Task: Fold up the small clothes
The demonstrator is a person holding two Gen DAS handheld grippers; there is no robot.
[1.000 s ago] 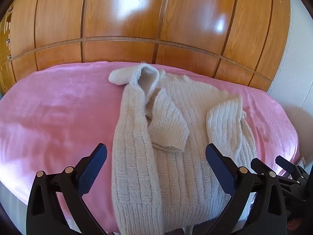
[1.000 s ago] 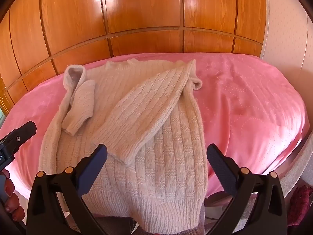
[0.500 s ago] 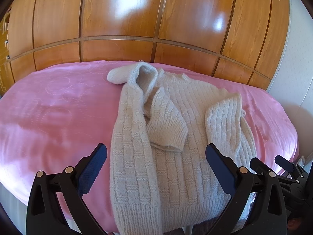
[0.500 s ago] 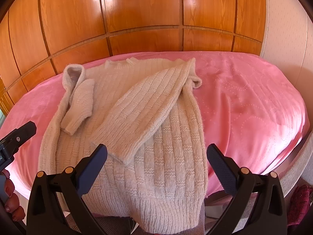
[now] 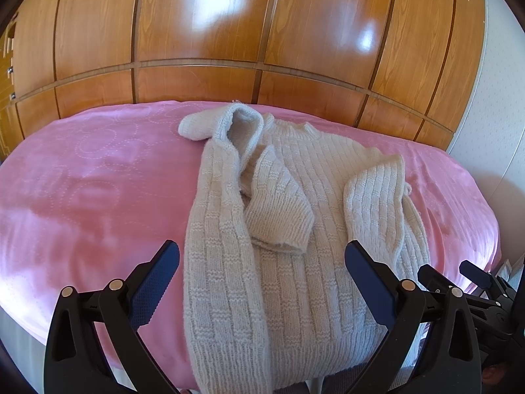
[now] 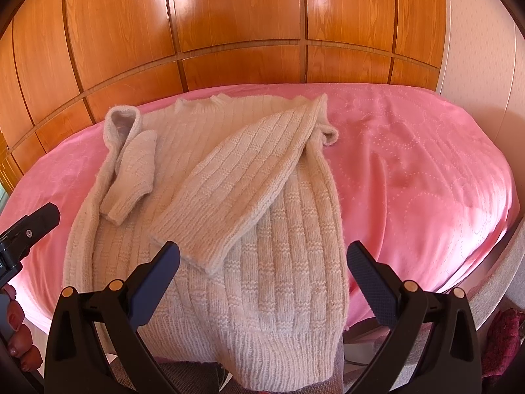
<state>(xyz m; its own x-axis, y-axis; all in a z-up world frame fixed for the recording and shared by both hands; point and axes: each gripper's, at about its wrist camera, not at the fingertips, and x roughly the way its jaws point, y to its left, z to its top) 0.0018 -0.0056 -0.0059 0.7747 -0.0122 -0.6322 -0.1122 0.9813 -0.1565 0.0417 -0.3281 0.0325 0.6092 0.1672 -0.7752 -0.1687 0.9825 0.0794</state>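
1. A cream knit sweater (image 5: 288, 262) lies flat on the pink bedspread (image 5: 92, 190), both sleeves folded inward across its body, its hem hanging over the near edge
2. The left gripper (image 5: 262, 282) hovers above the hem, fingers spread wide, grasping nothing
3. The right gripper (image 6: 262, 282) hovers likewise, fingers apart and empty
4. Wooden wardrobe doors (image 6: 229, 23) stand behind the bed

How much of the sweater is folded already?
Partly. Both sleeves of the cream sweater are already folded in across its front: one sleeve on the right, the other on the left. Both grippers, left and right, are open and hold nothing. The body is not yet folded up.
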